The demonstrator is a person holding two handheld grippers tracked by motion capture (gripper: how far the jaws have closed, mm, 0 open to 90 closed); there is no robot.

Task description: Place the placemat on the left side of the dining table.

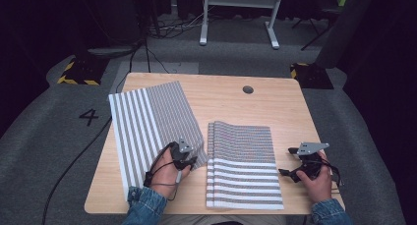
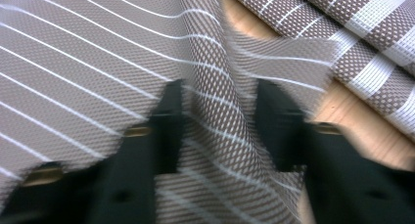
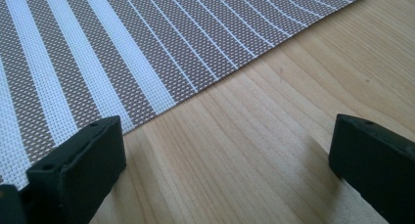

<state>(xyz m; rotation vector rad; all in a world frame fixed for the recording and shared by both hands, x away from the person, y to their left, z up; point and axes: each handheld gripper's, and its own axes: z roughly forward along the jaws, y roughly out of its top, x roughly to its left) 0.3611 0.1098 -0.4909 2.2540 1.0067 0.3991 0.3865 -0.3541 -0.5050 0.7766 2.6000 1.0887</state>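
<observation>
- Where its right edge bunches up into a raised fold, the striped woven placemat [image 1: 147, 124] covers the table's [image 1: 275, 95] left half, reaching the left edge; the left gripper [image 2: 220, 126] is clamped on that fold.
- A stack of matching placemats [image 1: 243, 163] sits just beside it, at the front edge.
- Near the front right corner, the right gripper [image 3: 227, 155] rests with jaws apart over bare wood.

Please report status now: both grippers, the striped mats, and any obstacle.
Left gripper astride raised fold of left mat, grip unconfirmed. Right gripper open over bare table beside right mat. No obstacle.
</observation>
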